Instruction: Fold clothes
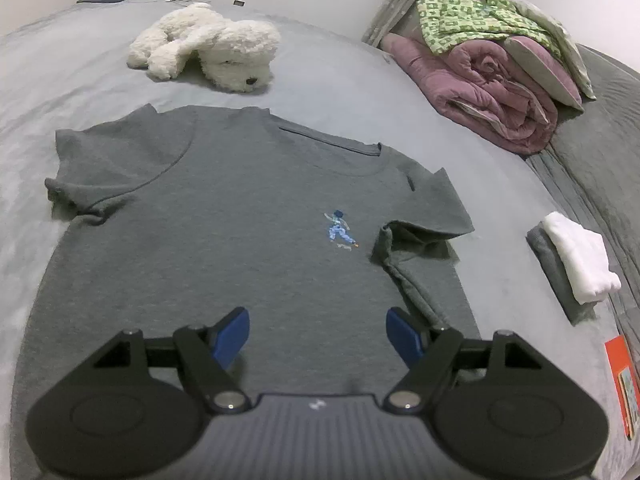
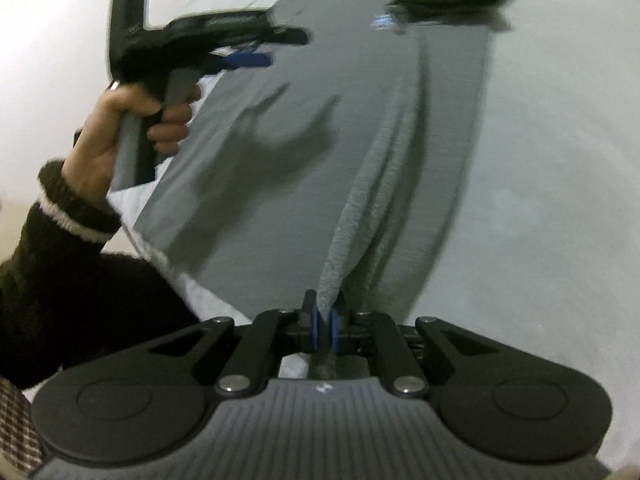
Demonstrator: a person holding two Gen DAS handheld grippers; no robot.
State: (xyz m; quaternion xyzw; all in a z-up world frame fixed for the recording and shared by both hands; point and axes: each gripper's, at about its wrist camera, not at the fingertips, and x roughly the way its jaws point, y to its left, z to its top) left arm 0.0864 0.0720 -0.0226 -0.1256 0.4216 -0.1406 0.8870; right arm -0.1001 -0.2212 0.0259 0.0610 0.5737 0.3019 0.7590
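One grey short-sleeved cotton T-shirt is laid face up across the pale grey bedsheet, its long axis running from the hem at the near edge to the round collar at the far end, towards a fluffy white plush dog. A small blue embroidered figure is seen on the chest. The sleeve on the right is folded in over the body, and a raised ridge of fabric is drawn from it down towards the hem.

The left gripper is held above the hem with its blue pads spread wide apart, and nothing is caught between them. The right gripper is closed tight, a pinched ridge of the T-shirt's hem being clamped between its blue pads; the cloth is pulled up into a taut crease there.

Off to the right, a folded white cloth is stacked on a folded grey garment, and a rolled mauve quilt is topped by a green patterned cloth.
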